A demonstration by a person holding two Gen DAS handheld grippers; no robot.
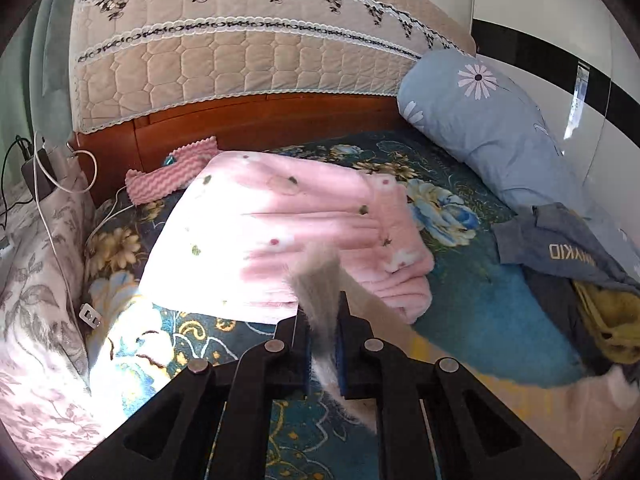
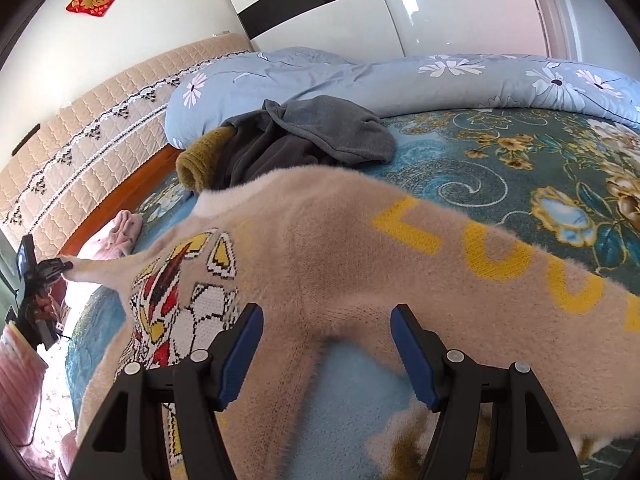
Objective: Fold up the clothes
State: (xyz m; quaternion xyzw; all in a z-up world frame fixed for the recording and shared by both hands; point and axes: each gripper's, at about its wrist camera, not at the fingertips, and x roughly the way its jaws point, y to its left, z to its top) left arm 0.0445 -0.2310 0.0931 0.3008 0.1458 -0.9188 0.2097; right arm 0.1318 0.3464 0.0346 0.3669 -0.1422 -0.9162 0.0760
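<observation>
A fuzzy beige sweater (image 2: 340,232) with yellow letters and a cartoon knit pattern is stretched across the floral bed. My right gripper (image 2: 326,340) is open, its blue pads on either side of the sweater's lower edge, and the fabric is not pinched. My left gripper (image 1: 322,320) is shut on a strip of the beige sweater (image 1: 320,276), which stands up between its fingers. In the right wrist view the left gripper (image 2: 60,268) appears at the far left, holding the tip of a stretched sleeve.
A folded pink garment (image 1: 280,220) lies ahead of the left gripper. A pile of grey and mustard clothes (image 2: 312,132) sits beside the blue flowered bolster (image 2: 400,76). A quilted headboard (image 1: 240,40) rises behind. White cables and a plug (image 1: 90,314) lie at the bed's left.
</observation>
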